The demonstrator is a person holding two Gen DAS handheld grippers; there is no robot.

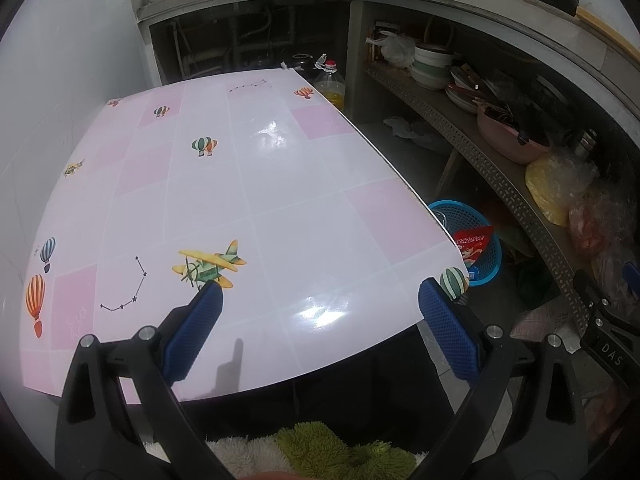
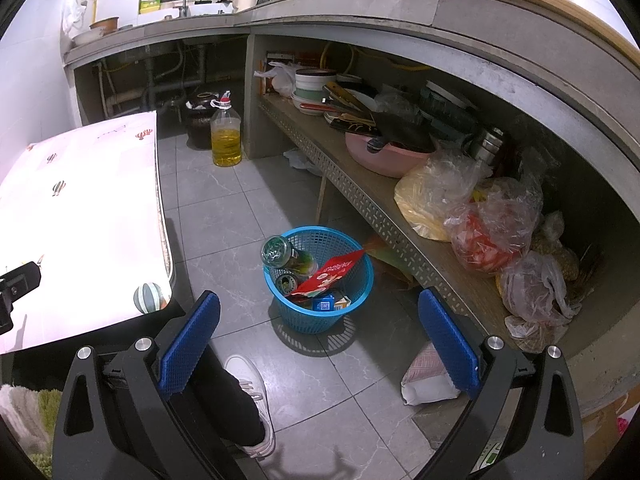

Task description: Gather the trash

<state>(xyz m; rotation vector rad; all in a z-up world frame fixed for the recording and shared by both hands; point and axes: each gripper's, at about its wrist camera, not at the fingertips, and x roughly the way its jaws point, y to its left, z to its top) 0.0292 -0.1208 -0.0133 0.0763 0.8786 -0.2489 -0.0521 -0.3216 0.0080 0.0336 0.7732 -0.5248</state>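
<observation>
My left claw (image 1: pixel 320 320) is wide open with nothing between its blue bumpy pads (image 1: pixel 194 330). It hangs over the near edge of the shiny pink and white table (image 1: pixel 256 184), which has little planes and balloons printed on it. The table top is bare.

My right claw (image 2: pixel 320 336) is wide open too, and it holds nothing. It hangs over the grey tiled floor (image 2: pixel 224 200), with my white shoe (image 2: pixel 252 396) just below it.

The trash sits in the round blue plastic basket (image 2: pixel 320 316) on the floor, just beside the table's corner and near the long low shelf (image 2: pixel 360 188). Inside it I see a glass bottle (image 2: pixel 286 256) lying tilted against the rim, a red paper packet (image 2: pixel 330 274), a tin can (image 2: pixel 286 283) and a small blue box (image 2: pixel 323 304). A big bottle of yellow oil (image 2: pixel 226 136) stands well apart, far back on the floor.
</observation>
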